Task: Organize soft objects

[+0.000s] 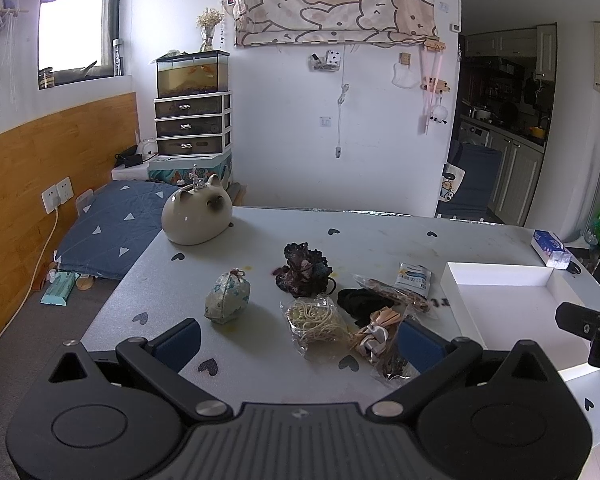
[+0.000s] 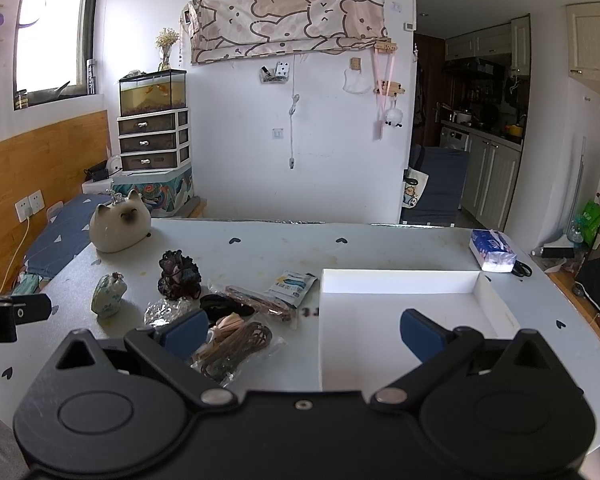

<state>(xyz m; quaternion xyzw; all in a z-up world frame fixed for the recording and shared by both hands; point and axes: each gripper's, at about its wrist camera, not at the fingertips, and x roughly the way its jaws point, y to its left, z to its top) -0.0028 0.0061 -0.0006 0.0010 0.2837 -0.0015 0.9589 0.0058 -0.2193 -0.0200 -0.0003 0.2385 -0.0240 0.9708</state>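
**Both claws open above the table, soft things piled left of the white box**

Your left gripper hangs over the near edge of the table with its blue pads spread wide and nothing between them. Starting at your far left, a ceramic cat sits at the back corner. Nearer to you lies a small floral pouch, standing apart from the rest. Next comes a dark crocheted bundle, and in front of it a clear bag of cream cord. Just beside that bag lie a black hair tie and a peach and white ribbon scrunchie, touching each other. A small white and blue packet rests behind them.

Your right gripper is likewise wide open and empty, its left pad over a clear bag of brown cord, its right pad over the white box. The box holds nothing. A tissue pack lies at the table's far right.
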